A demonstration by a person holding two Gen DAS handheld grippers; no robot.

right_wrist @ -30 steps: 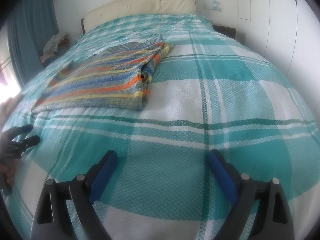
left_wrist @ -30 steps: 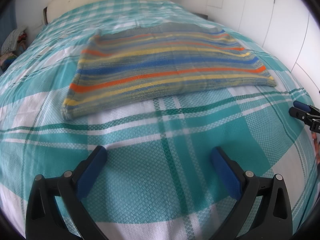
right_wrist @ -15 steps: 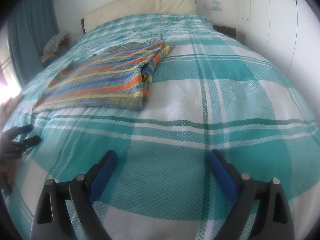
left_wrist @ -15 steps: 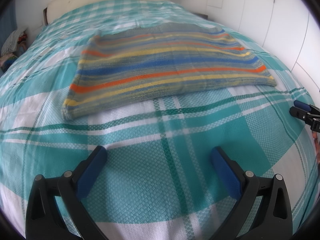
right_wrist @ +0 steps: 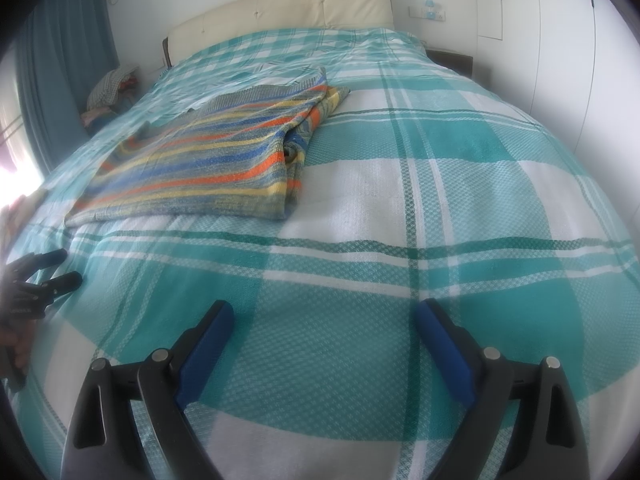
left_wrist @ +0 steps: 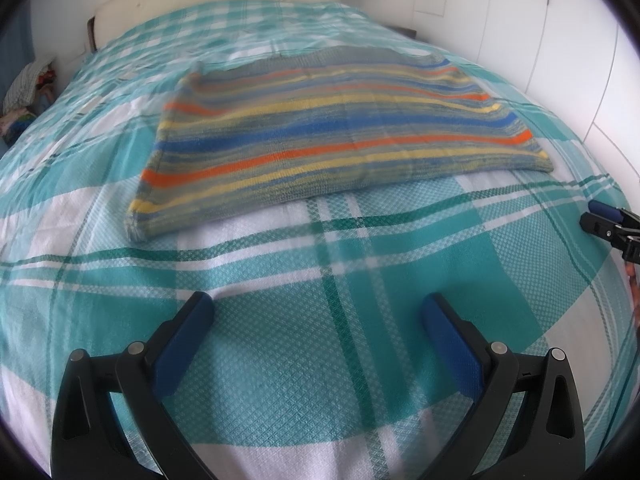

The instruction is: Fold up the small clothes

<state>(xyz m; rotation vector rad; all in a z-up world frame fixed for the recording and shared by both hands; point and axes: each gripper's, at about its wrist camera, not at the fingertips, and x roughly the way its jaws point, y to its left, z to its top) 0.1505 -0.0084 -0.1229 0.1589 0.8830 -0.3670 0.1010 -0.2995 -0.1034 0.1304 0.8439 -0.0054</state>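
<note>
A striped knit garment [left_wrist: 336,136] in grey, blue, orange and yellow lies folded flat on the teal and white checked bed [left_wrist: 320,360]. It also shows in the right wrist view [right_wrist: 224,160], with its folded layers at its right edge. My left gripper [left_wrist: 318,312] is open and empty, hovering over the bedspread short of the garment's near edge. My right gripper [right_wrist: 324,316] is open and empty, over the bedspread to the right of the garment. Each gripper shows at the edge of the other's view, the right one [left_wrist: 604,224] and the left one [right_wrist: 56,268].
A cream headboard [right_wrist: 288,12] stands at the far end. White wardrobe doors [left_wrist: 580,40] run along the right side. A teal curtain [right_wrist: 60,64] and a pile of clothes [right_wrist: 112,84] are at the far left of the bed.
The left wrist view has shifted slightly, so the garment sits a little further right and is blurred. The right gripper has barely moved. Both stay open.
</note>
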